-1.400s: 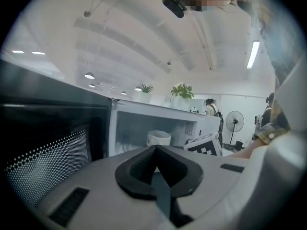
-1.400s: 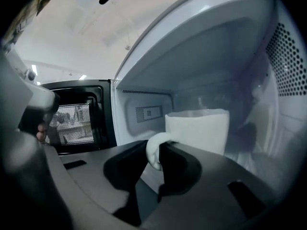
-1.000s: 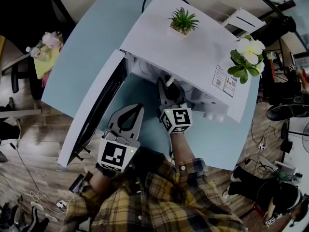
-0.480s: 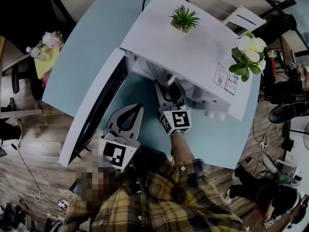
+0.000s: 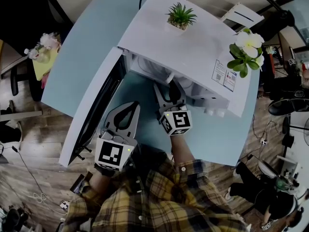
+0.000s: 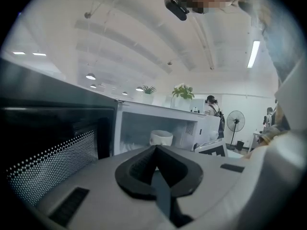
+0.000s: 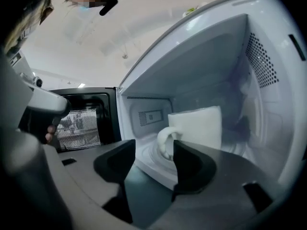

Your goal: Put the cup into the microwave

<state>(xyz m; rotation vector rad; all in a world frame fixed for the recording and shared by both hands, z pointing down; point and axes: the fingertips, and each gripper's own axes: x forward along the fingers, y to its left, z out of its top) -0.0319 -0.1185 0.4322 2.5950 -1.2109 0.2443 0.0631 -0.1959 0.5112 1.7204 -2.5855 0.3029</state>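
The white cup stands upright inside the open white microwave, its handle turned toward me. My right gripper sits at the oven's mouth. Its jaws are opening, and the cup's handle shows just beyond the gap with no pad pressing on it. My left gripper hovers over the blue table in front of the swung-out door, with its tips together and nothing in them. From the left gripper view the cup shows deep in the cavity.
A small potted plant and a white flower plant stand on the microwave's top. The open door juts over the blue table at my left. A person and a fan are far behind.
The right gripper's jaws have spread apart and let go of the cup, which stays in the oven. The left gripper has kept still.
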